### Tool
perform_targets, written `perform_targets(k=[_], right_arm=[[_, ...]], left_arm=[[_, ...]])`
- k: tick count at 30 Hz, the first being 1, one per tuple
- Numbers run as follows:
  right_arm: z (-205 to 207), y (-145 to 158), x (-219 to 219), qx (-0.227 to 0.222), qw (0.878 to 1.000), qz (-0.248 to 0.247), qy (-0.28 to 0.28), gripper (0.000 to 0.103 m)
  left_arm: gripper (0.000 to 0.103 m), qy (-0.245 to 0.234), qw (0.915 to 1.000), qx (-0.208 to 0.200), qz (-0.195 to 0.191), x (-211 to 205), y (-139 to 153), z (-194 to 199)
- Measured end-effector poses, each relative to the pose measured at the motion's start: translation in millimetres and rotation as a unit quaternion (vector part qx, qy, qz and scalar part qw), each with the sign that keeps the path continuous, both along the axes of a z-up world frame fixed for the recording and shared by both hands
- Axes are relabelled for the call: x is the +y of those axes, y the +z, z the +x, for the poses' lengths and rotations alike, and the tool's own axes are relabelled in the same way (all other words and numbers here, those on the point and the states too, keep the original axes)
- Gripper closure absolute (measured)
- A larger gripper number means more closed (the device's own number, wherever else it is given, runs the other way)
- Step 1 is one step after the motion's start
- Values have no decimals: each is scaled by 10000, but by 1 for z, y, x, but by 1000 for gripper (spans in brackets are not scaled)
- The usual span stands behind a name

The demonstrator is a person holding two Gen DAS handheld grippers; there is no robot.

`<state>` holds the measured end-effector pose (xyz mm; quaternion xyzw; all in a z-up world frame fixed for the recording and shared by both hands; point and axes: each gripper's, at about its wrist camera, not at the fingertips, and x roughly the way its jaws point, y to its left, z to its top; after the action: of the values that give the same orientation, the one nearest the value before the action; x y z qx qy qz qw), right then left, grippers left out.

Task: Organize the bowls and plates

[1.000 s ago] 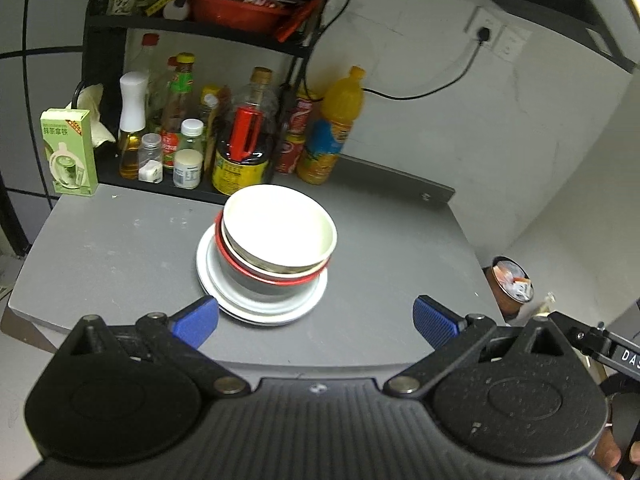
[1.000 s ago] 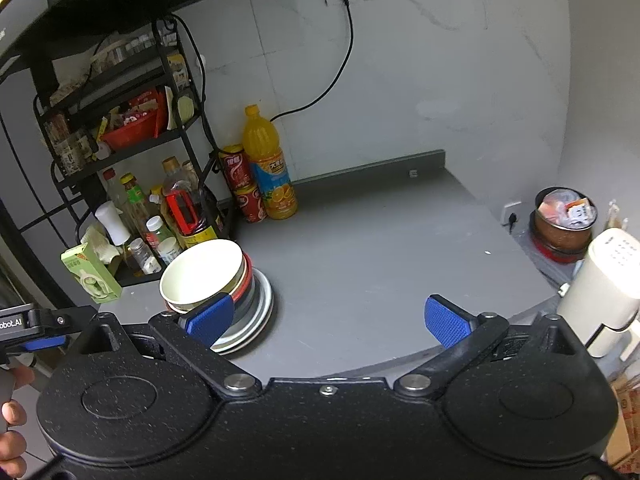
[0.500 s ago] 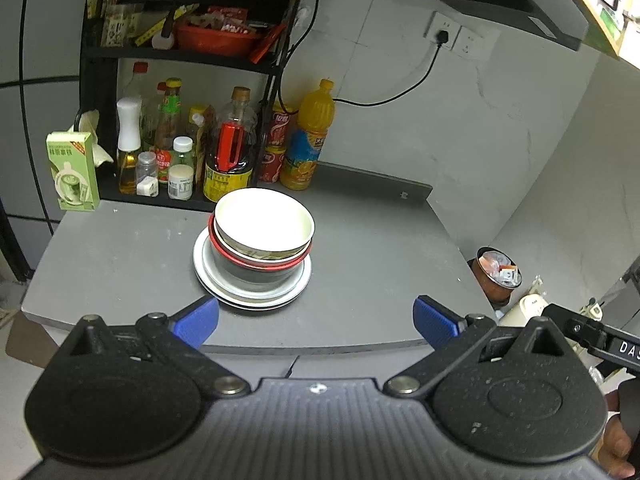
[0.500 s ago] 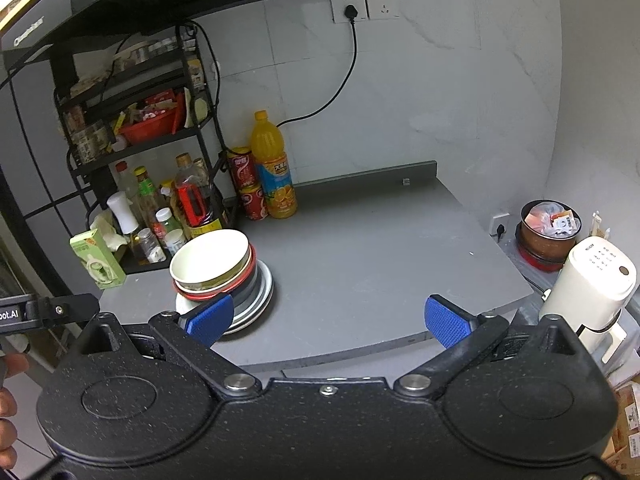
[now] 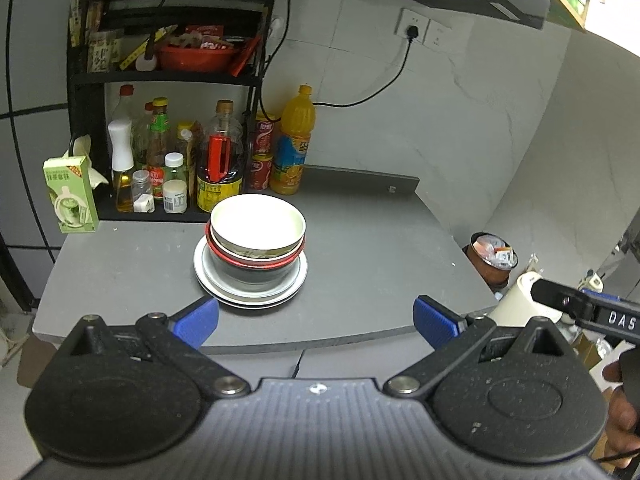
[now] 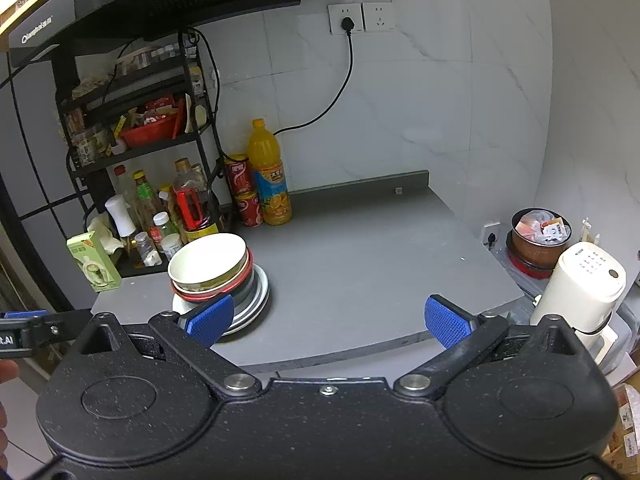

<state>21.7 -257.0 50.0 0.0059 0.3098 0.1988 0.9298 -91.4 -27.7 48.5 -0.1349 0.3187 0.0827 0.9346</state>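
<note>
A white bowl tops a stack on the grey counter: under it a red-rimmed bowl, a dark bowl and white plates. The same white bowl and plates show at the left in the right wrist view. My left gripper is open and empty, held off the counter's front edge, short of the stack. My right gripper is open and empty too, in front of the counter and right of the stack.
A black rack with sauce bottles stands behind the stack. An orange juice bottle, red cans and a green carton stand nearby. Right of the counter are a full bin and a white appliance.
Both grippers have drawn back and risen from the counter, so the stack looks smaller and farther. The stack itself has not moved.
</note>
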Motion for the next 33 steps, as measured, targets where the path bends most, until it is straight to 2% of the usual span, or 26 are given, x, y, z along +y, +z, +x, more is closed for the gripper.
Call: perform_targets(k=[14, 33], right_arm=[[-7, -8, -15, -8, 9999, -44, -109, 0], [-12, -9, -24, -13, 9999, -140, -100, 0]], left_arm=[[1, -196, 9996, -43, 214, -12, -7, -1], [1, -309, 9992, -131, 199, -29, -5, -3]])
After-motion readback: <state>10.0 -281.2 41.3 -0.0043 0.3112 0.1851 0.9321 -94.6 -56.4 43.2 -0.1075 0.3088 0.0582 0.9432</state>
